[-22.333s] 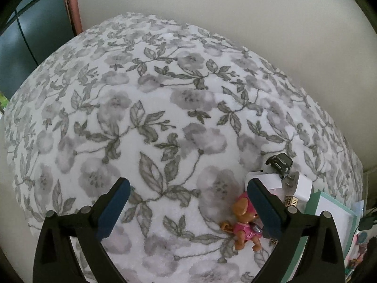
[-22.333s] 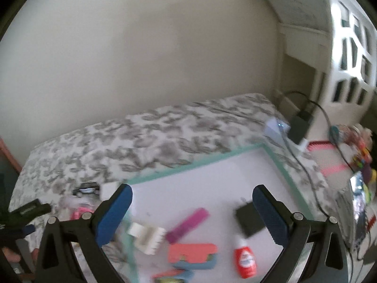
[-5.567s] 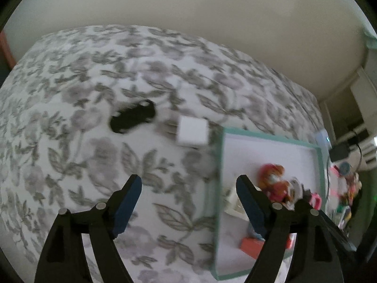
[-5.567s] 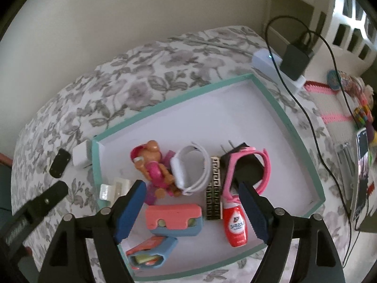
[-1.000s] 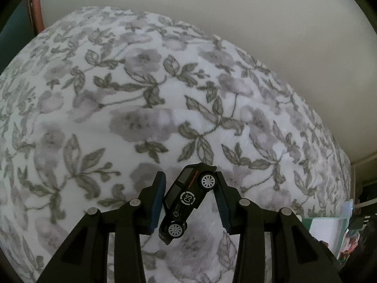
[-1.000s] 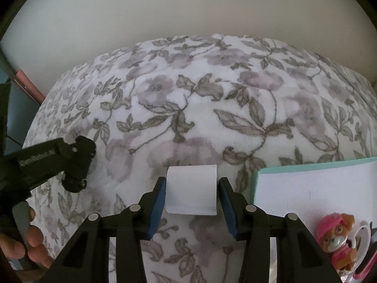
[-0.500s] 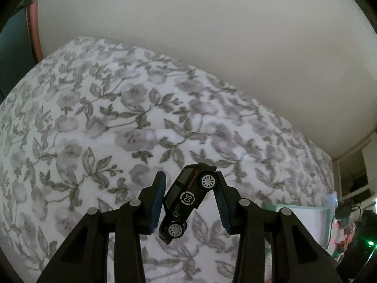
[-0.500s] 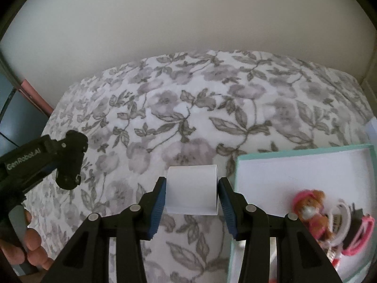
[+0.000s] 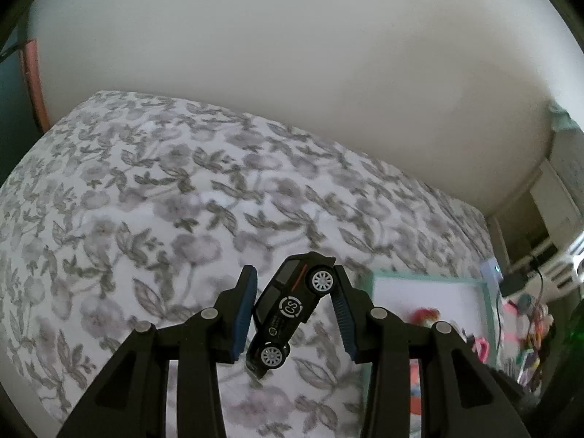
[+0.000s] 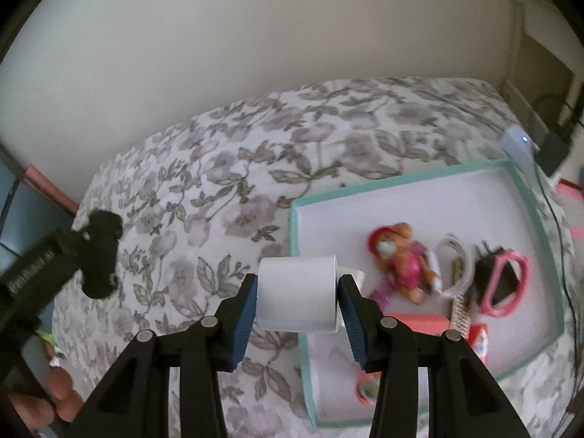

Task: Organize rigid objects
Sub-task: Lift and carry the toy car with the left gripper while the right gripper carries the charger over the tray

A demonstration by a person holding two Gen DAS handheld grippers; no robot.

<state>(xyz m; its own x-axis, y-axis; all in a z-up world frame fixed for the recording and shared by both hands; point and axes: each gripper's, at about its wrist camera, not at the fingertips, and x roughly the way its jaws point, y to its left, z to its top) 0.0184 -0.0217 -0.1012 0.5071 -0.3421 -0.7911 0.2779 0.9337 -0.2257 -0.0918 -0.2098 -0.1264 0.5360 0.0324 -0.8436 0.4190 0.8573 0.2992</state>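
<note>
My left gripper (image 9: 294, 308) is shut on a small black toy car (image 9: 288, 310), which hangs tilted between the blue pads above the floral bedspread (image 9: 146, 197). My right gripper (image 10: 297, 292) is shut on a white block-shaped charger (image 10: 296, 294), held in the air over the left rim of the teal-edged white tray (image 10: 412, 179). That tray (image 9: 427, 279) shows at the lower right in the left wrist view. In it lie a pink toy dog (image 10: 401, 261), a white band (image 10: 454, 261), a pink band (image 10: 505, 284) and several other small items. The left gripper's body (image 10: 62, 259) shows at the left edge.
A white wall (image 9: 292, 73) rises behind the bed. A plug adapter with a lit dot and a black cable (image 10: 518, 144) sit beyond the tray's far right corner. A person's fingers (image 10: 47, 399) show at the lower left. Floral bedspread (image 10: 219, 189) stretches left of the tray.
Both grippers have risen and swung right toward the tray, each keeping its grip. More of the tray and its contents is now in both views.
</note>
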